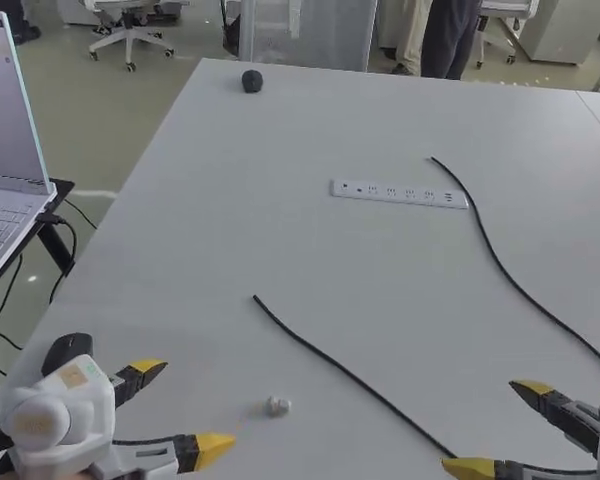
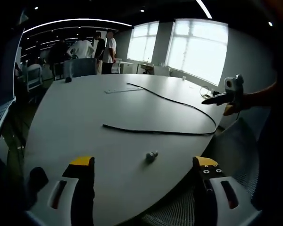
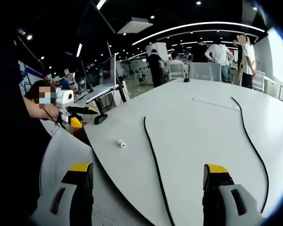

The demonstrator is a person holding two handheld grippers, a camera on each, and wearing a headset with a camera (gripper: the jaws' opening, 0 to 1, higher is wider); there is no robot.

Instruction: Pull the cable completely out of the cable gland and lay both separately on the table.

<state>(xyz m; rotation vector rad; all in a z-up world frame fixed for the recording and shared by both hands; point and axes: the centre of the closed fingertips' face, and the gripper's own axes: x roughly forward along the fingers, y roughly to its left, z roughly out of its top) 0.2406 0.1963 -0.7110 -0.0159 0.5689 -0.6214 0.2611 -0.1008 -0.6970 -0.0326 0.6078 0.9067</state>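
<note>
Looking down in the head view, the left gripper (image 1: 188, 405) and right gripper (image 1: 492, 425) hold their jaws wide and empty. The cable gland (image 1: 277, 405) lies on the table (image 1: 280, 200) just beyond the left jaws, and the cable (image 1: 350, 375) lies between the two grippers, apart from the gland. Left gripper view: gland ahead between the spread jaws, cable beyond. Right gripper view: cable runs forward between the jaws, gland off toward the left jaw. Separation appears complete; any retreat should lift clear, brushing neither piece.

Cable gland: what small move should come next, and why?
Probably just draw both claws back: the cable gland lies alone on the table, apart from the cable, and the left claw and right claw stand open, empty.
</note>
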